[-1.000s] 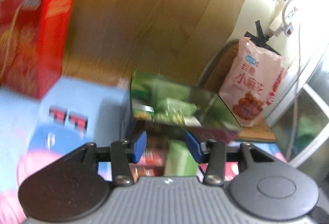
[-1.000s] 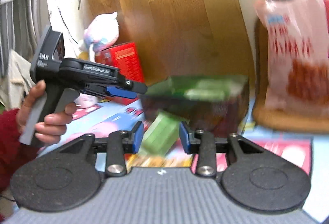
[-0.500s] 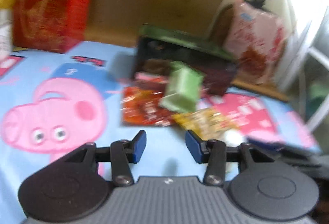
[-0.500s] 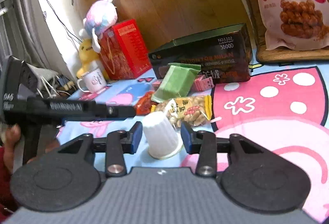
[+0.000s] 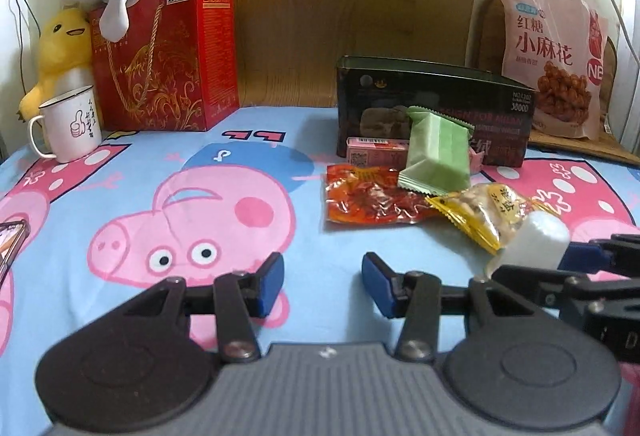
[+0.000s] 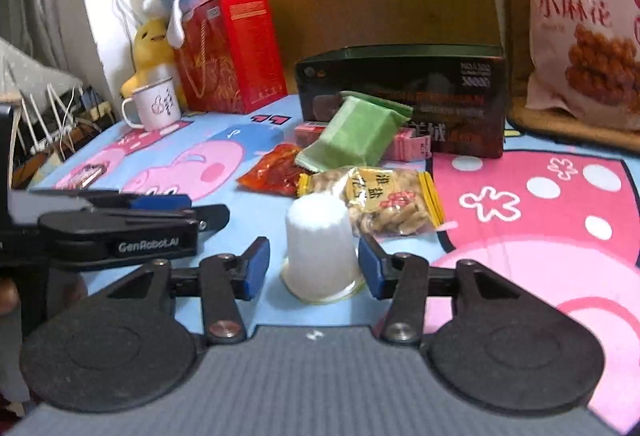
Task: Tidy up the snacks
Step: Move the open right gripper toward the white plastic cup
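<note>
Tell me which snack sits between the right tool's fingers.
The white jelly cup, upside down on the cartoon cloth, between the open right tool; the peanut packet lies just beyond.

Pink carton (image 5: 376, 155) half hidden behind green packet (image 5: 436, 155); phone (image 5: 10, 242) cut by frame edge.

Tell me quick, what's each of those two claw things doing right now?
Left gripper: open, holding nothing, above the cartoon-pig cloth.
Right gripper: open, its fingers either side of the white cup, not yet closed on it.
</note>
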A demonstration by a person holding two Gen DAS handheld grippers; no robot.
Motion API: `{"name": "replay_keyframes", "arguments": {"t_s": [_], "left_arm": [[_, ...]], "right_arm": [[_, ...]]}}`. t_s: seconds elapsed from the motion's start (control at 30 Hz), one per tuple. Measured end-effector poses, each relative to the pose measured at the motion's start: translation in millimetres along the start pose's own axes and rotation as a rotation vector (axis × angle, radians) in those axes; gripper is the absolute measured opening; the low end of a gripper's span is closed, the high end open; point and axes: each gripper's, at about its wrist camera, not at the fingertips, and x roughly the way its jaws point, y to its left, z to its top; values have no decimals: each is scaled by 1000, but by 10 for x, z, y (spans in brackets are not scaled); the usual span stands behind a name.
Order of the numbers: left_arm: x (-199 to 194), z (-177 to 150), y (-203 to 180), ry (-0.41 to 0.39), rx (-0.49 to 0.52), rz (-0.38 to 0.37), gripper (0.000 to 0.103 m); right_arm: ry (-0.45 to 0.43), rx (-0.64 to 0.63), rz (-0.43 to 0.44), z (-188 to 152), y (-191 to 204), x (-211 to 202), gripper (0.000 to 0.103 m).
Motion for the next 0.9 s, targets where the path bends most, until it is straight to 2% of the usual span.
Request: {"name": "replay_keyframes", "arguments": {"t_s": [0.13, 0.3, 0.37, 0.5, 0.57, 0.63, 0.67, 0.8, 0.9], "left_arm": [[23, -8, -4, -1, 3, 5, 45], [20, -10, 1, 0, -1, 21, 47], [22, -8, -9, 1, 4, 26, 47], [31, -4, -36, 3, 11, 52, 53], [41, 1, -31, 5, 8, 67, 57], [39, 1, -31, 5, 5, 81, 59], [39, 2, -29, 6, 1, 92, 61], [40, 3, 0, 8, -25, 125, 62], [40, 2, 32, 13, -54, 143, 65]], "right_arm": [[2, -16, 1, -21, 15, -17, 40], [7, -82, 38, -169, 161, -195, 40], [16, -113, 80, -265, 237, -302, 40], [17, -102, 135, -334, 255, -396, 41], [19, -63, 169, -318, 192, -387, 44], [21, -17, 223, -304, 121, -374, 54], [22, -9, 238, -303, 113, -369, 56], [16, -23, 303, -309, 145, -403, 73], [10, 1, 356, -316, 80, -444, 76]]}}
